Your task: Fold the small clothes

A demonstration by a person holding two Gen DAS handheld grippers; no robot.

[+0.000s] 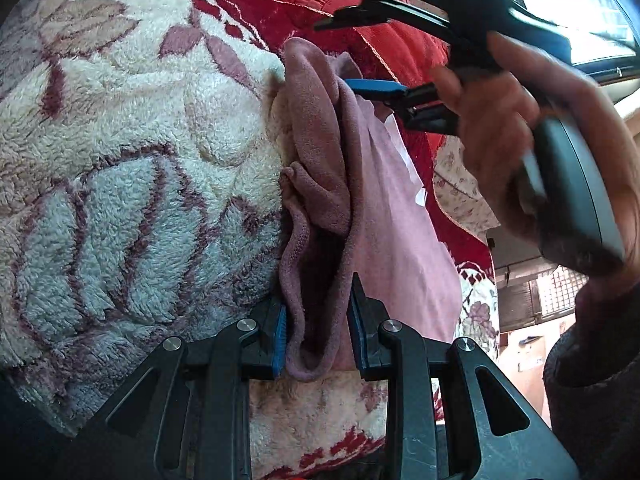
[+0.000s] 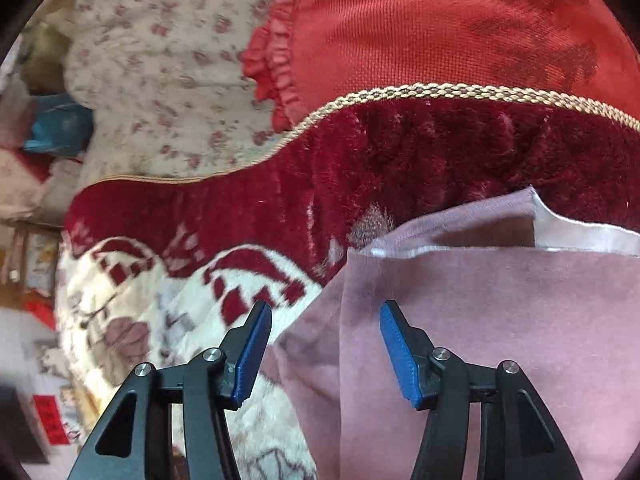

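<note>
The pink garment (image 1: pixel 384 200) is only half folded on the fleece blanket (image 1: pixel 140 140), left gripper (image 1: pixel 320 344) pinching its bunched edge, right gripper (image 2: pixel 324 352) spread wide, holding nothing.

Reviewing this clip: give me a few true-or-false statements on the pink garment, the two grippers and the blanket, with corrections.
1. The pink garment lies on a floral fleece blanket. True.
2. The right gripper is clamped shut on cloth. False: its jaws stand apart, empty.
3. Bunched pink fabric sits between the jaws of the left gripper. True.
4. The garment is green. False: it is pink.
</note>
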